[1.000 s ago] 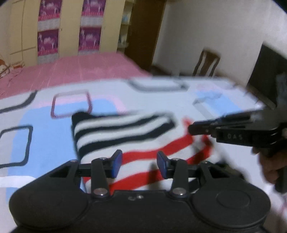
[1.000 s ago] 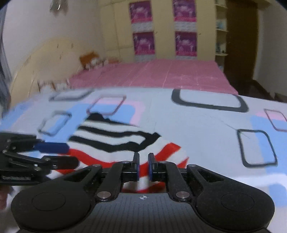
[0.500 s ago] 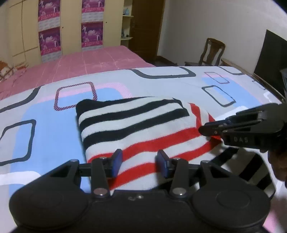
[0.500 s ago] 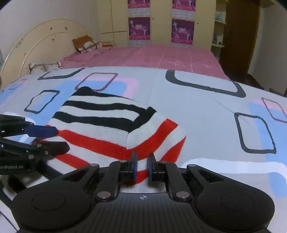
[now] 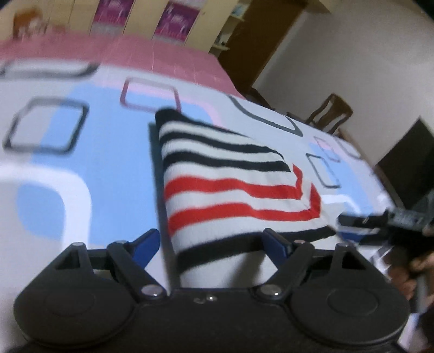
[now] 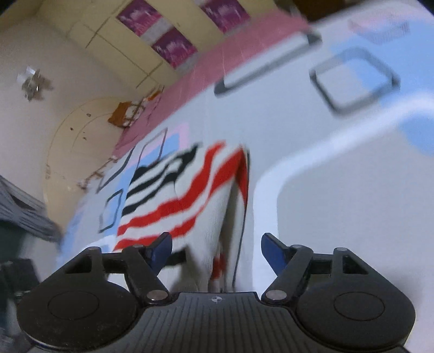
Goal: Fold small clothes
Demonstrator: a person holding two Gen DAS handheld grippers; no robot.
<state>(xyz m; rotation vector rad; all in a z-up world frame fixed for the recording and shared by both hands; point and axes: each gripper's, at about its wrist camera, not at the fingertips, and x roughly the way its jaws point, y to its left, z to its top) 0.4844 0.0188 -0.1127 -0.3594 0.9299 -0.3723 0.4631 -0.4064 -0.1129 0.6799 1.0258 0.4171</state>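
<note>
A small knit garment (image 5: pixel 230 176) with black, white and red stripes lies folded on the patterned bedsheet (image 5: pixel 54 168). My left gripper (image 5: pixel 213 244) is at its near edge. Its jaws are opening wide, with the black-striped corner between the blue pads, which do not press on it. In the right wrist view the same garment (image 6: pixel 176 195) looks tilted and blurred. My right gripper (image 6: pixel 217 248) is also opening, with the garment's near fold between its pads but untouched. The right gripper (image 5: pixel 352 225) also shows blurred at the garment's right side, held by a hand (image 5: pixel 417 266).
A pink bedspread (image 5: pixel 135 51) covers the far part of the bed, with wardrobe doors (image 5: pixel 114 16) behind it. A wooden chair (image 5: pixel 331 114) and a dark door (image 5: pixel 257 40) stand beyond the bed's right side. A curved headboard (image 6: pixel 70 152) shows in the right wrist view.
Both grippers have opened wide; the right one was shut at the garment's red-striped edge. Both have rolled and shifted, so the views are tilted. The garment lies folded on the sheet.
</note>
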